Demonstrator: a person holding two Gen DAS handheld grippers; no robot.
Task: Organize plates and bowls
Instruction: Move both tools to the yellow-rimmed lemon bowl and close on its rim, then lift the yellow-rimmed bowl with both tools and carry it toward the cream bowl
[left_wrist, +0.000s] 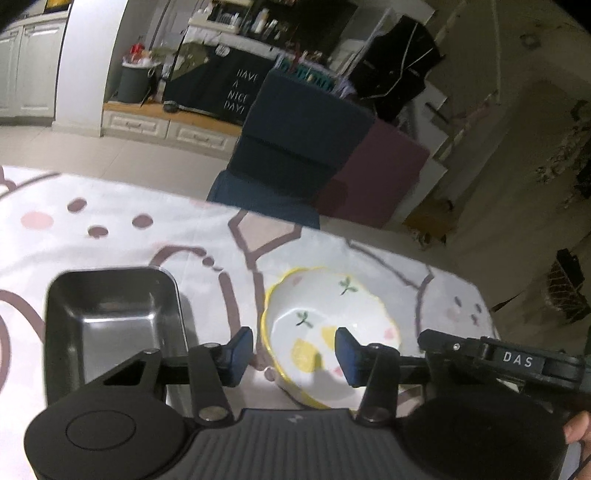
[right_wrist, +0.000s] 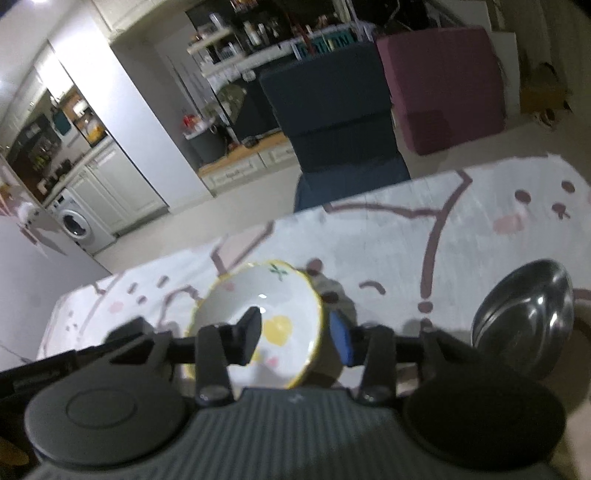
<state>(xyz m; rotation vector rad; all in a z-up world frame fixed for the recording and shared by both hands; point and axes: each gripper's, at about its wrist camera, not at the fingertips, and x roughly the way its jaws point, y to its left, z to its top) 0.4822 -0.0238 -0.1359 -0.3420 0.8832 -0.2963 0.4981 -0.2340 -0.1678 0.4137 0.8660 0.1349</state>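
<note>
A white bowl with a yellow scalloped rim and lemon print (left_wrist: 332, 332) sits tilted on the patterned tablecloth. My left gripper (left_wrist: 293, 352) is open, its fingers straddling the bowl's near left rim, one pad outside and one inside. In the right wrist view the same bowl (right_wrist: 258, 325) is tilted, and my right gripper (right_wrist: 295, 339) is open with its fingers straddling the bowl's right rim. A black rectangular tray (left_wrist: 110, 325) stands left of the bowl. A steel bowl (right_wrist: 524, 321) sits at the right. The right gripper's body (left_wrist: 517, 362) shows at the right in the left wrist view.
The table's far edge (left_wrist: 258, 218) runs behind the bowl. A dark blue chair (left_wrist: 295, 147) and a maroon box (left_wrist: 384, 173) stand beyond it. Kitchen cabinets and a washing machine (right_wrist: 77, 225) are further back.
</note>
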